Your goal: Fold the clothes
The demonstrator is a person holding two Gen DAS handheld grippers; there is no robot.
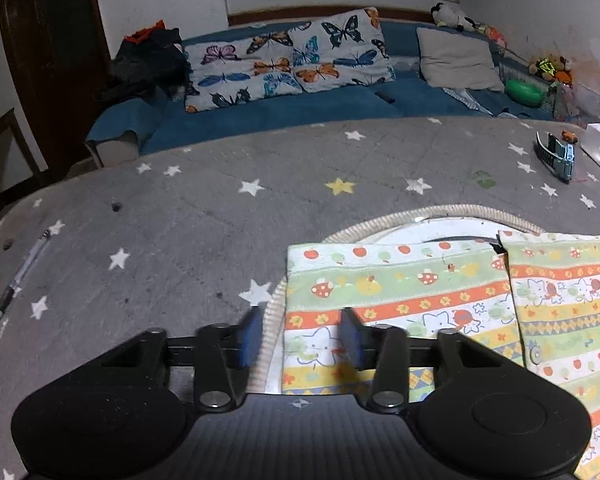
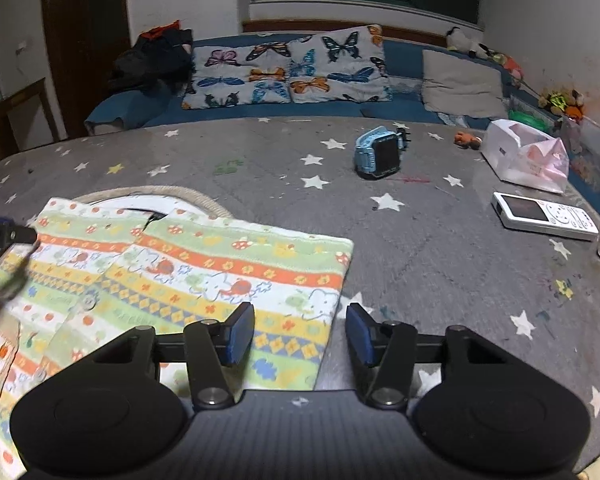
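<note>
A small child's garment (image 1: pixel 400 292) with orange, green and yellow stripes and cartoon prints lies flat on the grey star-patterned table (image 1: pixel 180 220), both sides folded inward over the middle. My left gripper (image 1: pixel 300 336) is open and empty, straddling the garment's left folded edge low over the cloth. In the right wrist view the same garment (image 2: pixel 220 272) lies left of centre. My right gripper (image 2: pixel 300 332) is open and empty, straddling its right edge. The tip of the left gripper (image 2: pixel 8 234) shows at the left border.
A pen (image 1: pixel 16 284) lies near the table's left edge. A blue toy watch (image 2: pixel 380 156), a white device (image 2: pixel 544 216), a white bag (image 2: pixel 528 156) and a small orange toy (image 2: pixel 468 140) sit at the far right. A blue sofa (image 1: pixel 280 108) with butterfly cushions stands behind.
</note>
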